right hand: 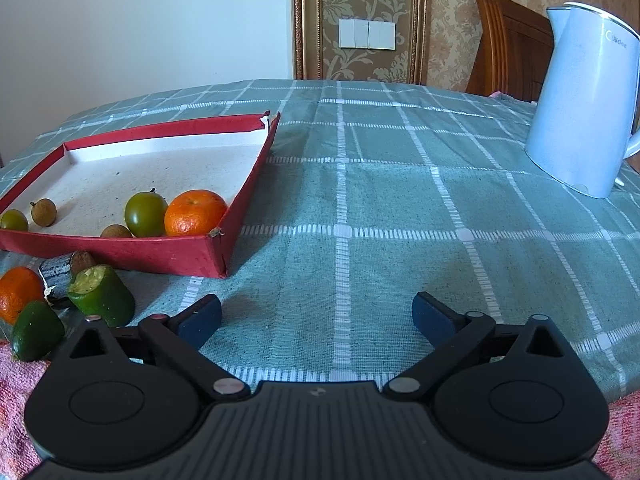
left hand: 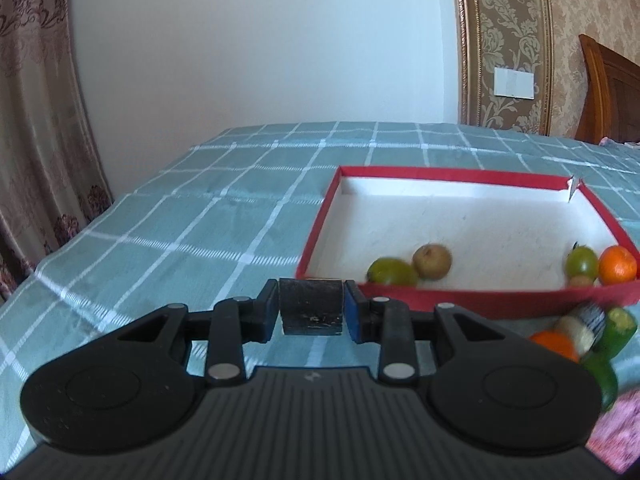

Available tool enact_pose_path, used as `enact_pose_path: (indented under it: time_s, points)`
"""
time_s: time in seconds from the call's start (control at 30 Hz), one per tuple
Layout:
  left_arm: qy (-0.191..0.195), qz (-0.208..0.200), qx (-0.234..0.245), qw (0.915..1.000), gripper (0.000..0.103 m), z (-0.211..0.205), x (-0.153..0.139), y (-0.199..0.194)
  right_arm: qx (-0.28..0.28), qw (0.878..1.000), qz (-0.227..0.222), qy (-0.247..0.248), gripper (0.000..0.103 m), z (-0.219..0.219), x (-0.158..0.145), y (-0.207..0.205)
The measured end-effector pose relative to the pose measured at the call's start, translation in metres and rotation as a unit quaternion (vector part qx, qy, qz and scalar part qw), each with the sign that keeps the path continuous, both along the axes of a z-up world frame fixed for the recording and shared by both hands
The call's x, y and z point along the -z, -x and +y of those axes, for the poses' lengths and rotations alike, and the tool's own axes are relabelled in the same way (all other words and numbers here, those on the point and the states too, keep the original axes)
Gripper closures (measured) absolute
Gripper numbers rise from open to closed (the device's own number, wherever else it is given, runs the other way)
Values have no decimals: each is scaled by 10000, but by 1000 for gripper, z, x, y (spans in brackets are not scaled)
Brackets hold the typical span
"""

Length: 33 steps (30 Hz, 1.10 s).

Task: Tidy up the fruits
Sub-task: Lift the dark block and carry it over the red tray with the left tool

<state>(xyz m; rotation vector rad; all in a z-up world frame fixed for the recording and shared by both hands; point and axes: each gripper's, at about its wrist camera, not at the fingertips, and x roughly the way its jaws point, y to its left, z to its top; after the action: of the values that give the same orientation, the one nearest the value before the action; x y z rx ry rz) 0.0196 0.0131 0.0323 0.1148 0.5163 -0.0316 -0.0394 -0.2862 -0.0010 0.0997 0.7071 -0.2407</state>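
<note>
A red tray [left hand: 460,294] with a white floor [right hand: 120,256] lies on the checked cloth. Inside are a green fruit [left hand: 391,272], a brown longan [left hand: 432,261], a green tomato [right hand: 145,213], an orange [right hand: 195,212] and another longan [right hand: 115,231]. In front of the tray lie an orange [right hand: 18,292], two cut green pieces [right hand: 102,295], and a dark piece [right hand: 60,271]. My left gripper [left hand: 311,307] is shut on a dark block [left hand: 311,306], just left of the tray's near corner. My right gripper [right hand: 316,314] is open and empty over the cloth, right of the tray.
A white electric kettle [right hand: 580,100] stands at the right back of the table. A pink towel [right hand: 16,400] lies at the near edge. A wooden chair back [right hand: 508,40] and a wall stand behind the table; a curtain [left hand: 36,120] hangs at the left.
</note>
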Motion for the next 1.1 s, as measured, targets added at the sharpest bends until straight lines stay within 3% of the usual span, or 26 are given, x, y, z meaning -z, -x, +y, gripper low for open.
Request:
enact_pose_path:
  time_s: [0.3,0.37,0.4,0.43,0.63,0.8,0.87,0.9,0.93,1.0,1.03,1.1]
  points:
    - [-256,-256,229,9991,71,-39,-20,-20,-10,10000,4,-8,0,0,0,0]
    - [-293,-274,317,9987,80,-47,-22,-28,-12,10000,4,-8,0,0,0,-1]
    - [-287,-268,350,9986,94,-50,-24,-31,-13,10000,4,-9,0,0,0,-1]
    - [-255,-252,361,9987,98,-51,-25,-34,-13,10000,4,-11,0,0,0,-1]
    - [-65,-302,307,9991,102,-36,-35,-44,-18,10000,0,-16,0,0,0,-1]
    - [57,-308,652,9974,102,-26,-41,-45,-20,10000,-8,-35,0,0,0,-1]
    - [267,-134,876,9957,96,-19,-42,-45,-21,10000,-24,-62,0,0,0,-1]
    - [250,-177,916,9953,83,-15,-43,-40,-24,10000,-31,-72,0,-1,0,-1]
    - [161,-217,905,9955,44,-11,-43,-35,-25,10000,-27,-66,0,-1,0,-1]
    - [69,-391,903,9951,2,3,-41,-21,-24,10000,-28,-67,0,-1,0,-1]
    - [70,-573,979,9935,0,10,-39,-13,-25,10000,-28,-65,0,-1,0,-1]
    - [-48,-535,998,9936,0,20,-32,-8,-24,10000,-22,-55,0,0,0,-1]
